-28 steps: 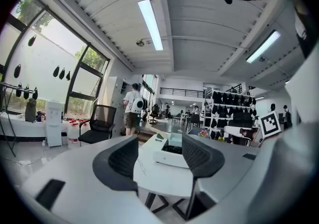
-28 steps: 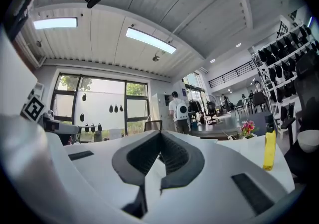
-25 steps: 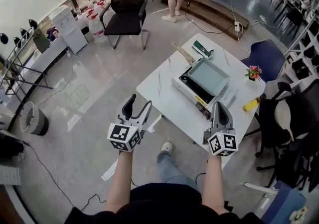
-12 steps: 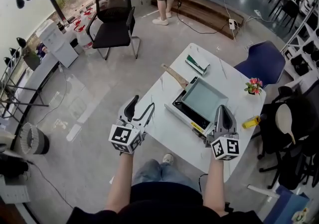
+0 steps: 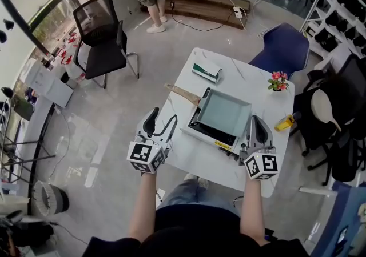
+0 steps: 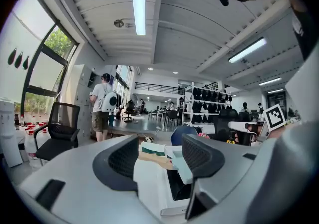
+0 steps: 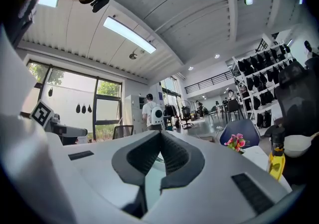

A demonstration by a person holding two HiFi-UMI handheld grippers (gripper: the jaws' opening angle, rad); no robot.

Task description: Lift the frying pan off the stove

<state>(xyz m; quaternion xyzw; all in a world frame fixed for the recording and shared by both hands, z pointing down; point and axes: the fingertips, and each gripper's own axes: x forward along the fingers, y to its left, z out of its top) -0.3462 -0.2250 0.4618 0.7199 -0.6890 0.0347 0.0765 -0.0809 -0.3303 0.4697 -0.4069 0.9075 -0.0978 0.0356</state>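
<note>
Desk: white, squarish, set at a slant to the person.

- One white desk [image 5: 197, 161], carrying everything below.
- One white-and-black tabletop stove [image 5: 207, 136], mid-desk, nearer the near edge.
- One square grey-green frying pan [image 5: 224, 114], sitting flat on the stove. Its pale wooden handle [image 5: 182, 94] sticks out toward the desk's left edge. Not lifted yet.
- One green-and-white box [image 5: 206, 71] by the far left corner.
- One small pot of pink-red flowers [image 5: 278, 81] by the far right corner.
- One yellow bottle [image 5: 284, 123] at the right edge.
- Two grippers, one per hand.

Left gripper [image 5: 162, 117]: hangs just off the desk's near left corner, short of the pan handle. Fingers are spread wide with nothing between them. Its own view looks through the gap at the box, the handle and the stove. Judgement: it is open and aimed that way because the handle is on its side, making it the natural one to take the grip.

Right gripper [image 5: 255, 120]: hovers over the near edge, just beside the stove's near right corner, touching nothing. Fingers are pressed together, empty. Judgement: it is shut because it has no grasping job here. At most it would steady the stove.

Task not started. The next move calls for the left fingers to close on the handle.
</note>
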